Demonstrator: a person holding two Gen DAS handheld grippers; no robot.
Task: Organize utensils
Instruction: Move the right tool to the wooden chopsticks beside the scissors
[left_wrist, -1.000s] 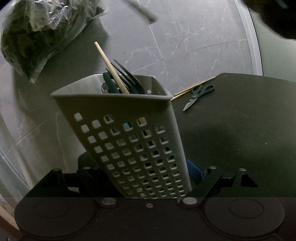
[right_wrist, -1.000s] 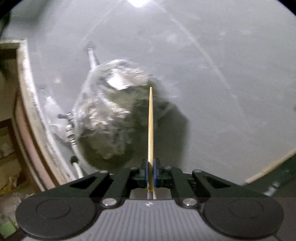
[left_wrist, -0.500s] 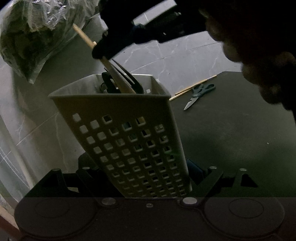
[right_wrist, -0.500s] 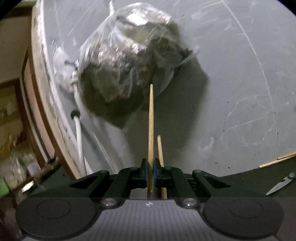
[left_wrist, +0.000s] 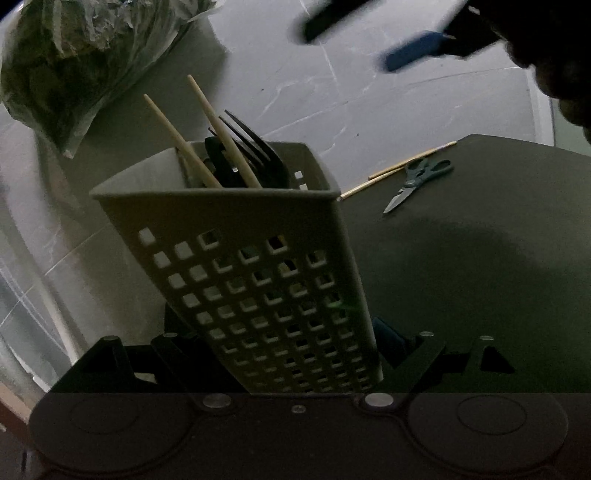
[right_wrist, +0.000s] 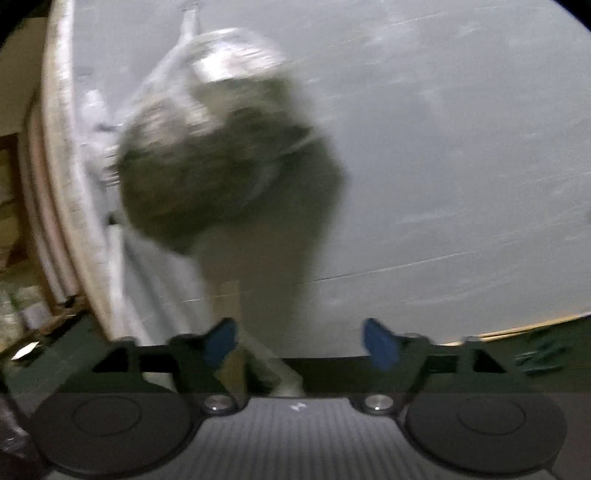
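left wrist view: the left gripper (left_wrist: 295, 354) squeezes the tilted holder (left_wrist: 236, 258) — two chopsticks (left_wrist: 221, 129) and a fork (left_wrist: 255, 147) stick out. the right gripper (right_wrist: 301, 343) has just opened wide, holding nothing. more chopsticks (left_wrist: 399, 168) and scissors (left_wrist: 417, 181) wait on the mat (left_wrist: 480, 266). tip further — everything may slide out.

Surface: a pale marble-look table top (left_wrist: 388, 92) with thin white veins and seam lines.
Mat: a dark mat (left_wrist: 480, 266) covers the near right part of the table.
On the mat: green-handled scissors (left_wrist: 417, 181), blades partly open, with two wooden chopsticks (left_wrist: 399, 168) just beside them.
On the bare marble: a clear plastic bag of leafy greens (left_wrist: 74, 62) at far left.
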